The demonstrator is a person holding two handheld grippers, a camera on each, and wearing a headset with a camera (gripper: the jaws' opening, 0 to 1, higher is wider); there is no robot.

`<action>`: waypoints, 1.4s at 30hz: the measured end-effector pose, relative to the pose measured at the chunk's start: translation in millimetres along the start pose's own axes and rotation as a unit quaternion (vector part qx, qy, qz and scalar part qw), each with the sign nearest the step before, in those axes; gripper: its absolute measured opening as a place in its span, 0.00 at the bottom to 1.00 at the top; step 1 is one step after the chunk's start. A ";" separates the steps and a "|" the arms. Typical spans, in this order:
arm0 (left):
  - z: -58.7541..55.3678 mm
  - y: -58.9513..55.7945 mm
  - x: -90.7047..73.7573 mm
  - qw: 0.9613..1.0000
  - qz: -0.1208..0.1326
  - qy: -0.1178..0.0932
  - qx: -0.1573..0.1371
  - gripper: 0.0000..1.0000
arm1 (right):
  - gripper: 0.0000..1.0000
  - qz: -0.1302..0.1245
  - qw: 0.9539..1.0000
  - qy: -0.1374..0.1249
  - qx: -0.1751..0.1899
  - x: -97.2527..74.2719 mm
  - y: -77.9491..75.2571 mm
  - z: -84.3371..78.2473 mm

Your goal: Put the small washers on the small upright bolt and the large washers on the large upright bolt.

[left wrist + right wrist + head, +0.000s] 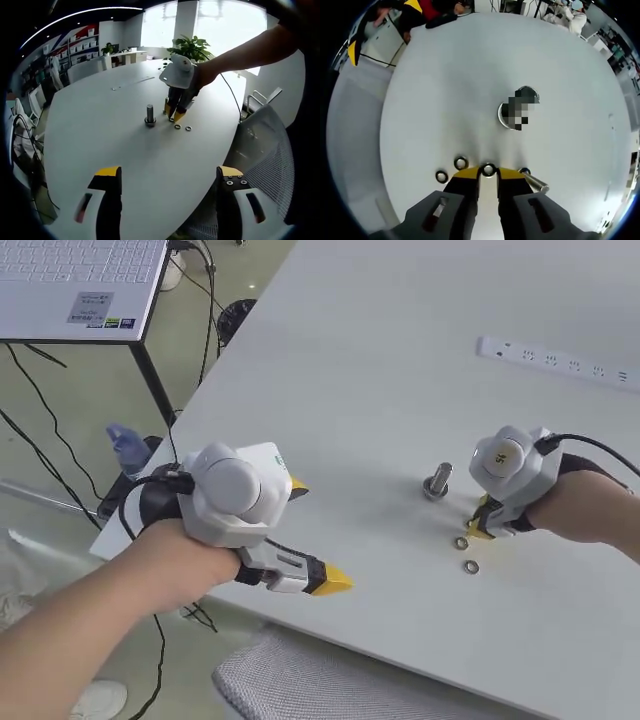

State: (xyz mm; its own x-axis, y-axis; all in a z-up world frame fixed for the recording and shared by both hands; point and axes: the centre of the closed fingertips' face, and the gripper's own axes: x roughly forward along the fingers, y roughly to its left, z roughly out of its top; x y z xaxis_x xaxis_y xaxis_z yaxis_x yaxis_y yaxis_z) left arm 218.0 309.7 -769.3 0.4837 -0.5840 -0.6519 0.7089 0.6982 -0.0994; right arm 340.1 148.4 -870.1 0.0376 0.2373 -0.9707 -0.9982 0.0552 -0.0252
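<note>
White table (400, 360), silver washers (470, 566) and bolt (437, 481), white power strip (555, 362)

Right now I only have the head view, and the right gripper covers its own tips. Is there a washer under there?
Observer: Yes. In the right gripper view, a washer sits right at the narrow gap between the tips of the right gripper. I can't tell whether it's clamped.
Operator: Anything else hidden behind it?
Observer: A slim metal pin, probably the small bolt, lies just beside the jaw on the right of that view. I can't tell whether it stands upright.
</note>
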 end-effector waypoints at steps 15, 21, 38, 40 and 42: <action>-1.7 -3.0 1.1 1.000 -0.003 0.003 0.000 0.74 | 0.12 0.002 1.000 0.004 0.014 -1.5 0.1 0.9; 2.2 -5.0 1.1 1.000 -0.004 0.000 0.001 0.74 | 0.12 -0.001 1.000 0.014 0.016 -1.9 1.6 0.7; 9.7 0.5 0.8 1.000 0.004 -0.011 0.003 0.79 | 0.12 -0.002 0.999 0.000 0.032 -13.9 5.9 -1.5; 10.4 1.5 1.6 1.000 0.007 -0.013 0.002 0.80 | 0.12 -0.002 1.000 -0.002 0.031 -16.1 7.5 -2.4; 11.1 1.3 2.9 1.000 0.007 -0.015 0.005 0.80 | 0.12 -0.001 0.999 -0.003 0.034 -17.7 8.4 -3.9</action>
State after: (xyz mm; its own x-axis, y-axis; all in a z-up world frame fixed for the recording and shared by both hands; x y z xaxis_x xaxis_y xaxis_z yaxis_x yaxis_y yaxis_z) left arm 226.0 304.3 -763.0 0.5089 -0.5855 -0.6310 0.7065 0.7029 -0.0824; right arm 330.9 140.9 -854.1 0.0396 0.2423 -0.9694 -0.9927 0.1205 -0.0104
